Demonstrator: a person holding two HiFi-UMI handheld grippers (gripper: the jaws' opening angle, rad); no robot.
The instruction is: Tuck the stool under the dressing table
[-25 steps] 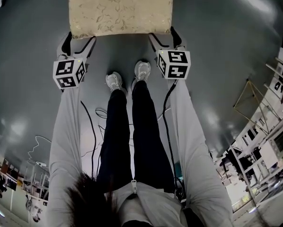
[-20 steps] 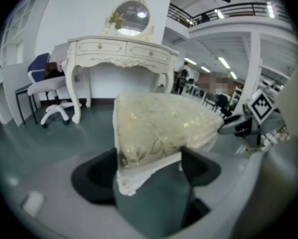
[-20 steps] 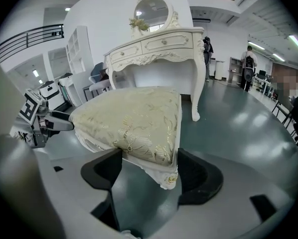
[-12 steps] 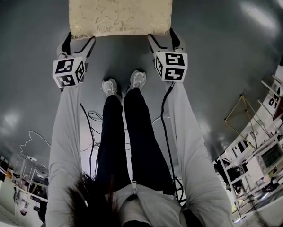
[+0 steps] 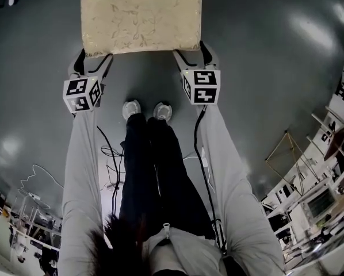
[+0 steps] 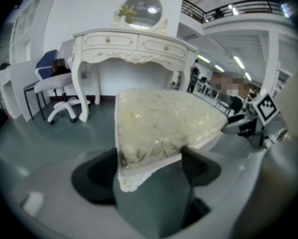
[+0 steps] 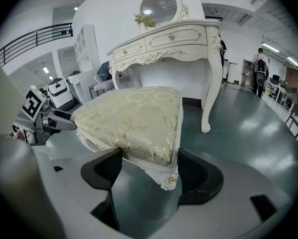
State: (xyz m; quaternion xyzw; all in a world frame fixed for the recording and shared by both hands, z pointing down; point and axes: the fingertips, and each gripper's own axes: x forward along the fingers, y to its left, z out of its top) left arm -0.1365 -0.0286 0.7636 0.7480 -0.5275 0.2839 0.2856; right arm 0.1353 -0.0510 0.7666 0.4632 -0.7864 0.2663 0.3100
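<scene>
Most of the head view is glossy grey floor [image 5: 264,68]. Ahead, in both gripper views, a white carved dressing table [image 6: 124,44] stands against a white wall, with two drawers across its front, curved legs and an oval mirror [image 6: 143,8] on top. The stool [image 5: 140,16] is in front of the table and apart from it, not yet under it. It is between the person and the table, and its cream seat with a gold leaf pattern faces up. Its legs do not show in any view. A swivel office chair [image 6: 57,86] with a white base stands to the left of the table.

The person stands upright behind the stool in dark trousers [image 5: 155,171] and light sleeves, with both arms stretched down and forward.

The left gripper [image 5: 91,59] is at the near left corner of the seat. In its own view the dark jaws stand apart, with the corner of the cushion and its white frame wedged between them, each jaw against a side. The right gripper [image 5: 193,55] takes the near right corner the same way, its jaws pressing on either side of the corner with the carved rosette. Each gripper carries a marker cube, one on the left [image 5: 81,94] and one on the right [image 5: 201,86].

Two pale shoes [image 5: 132,108] are side by side on the floor just behind the stool. Thin cables [image 5: 111,154] trail down beside the legs.
</scene>
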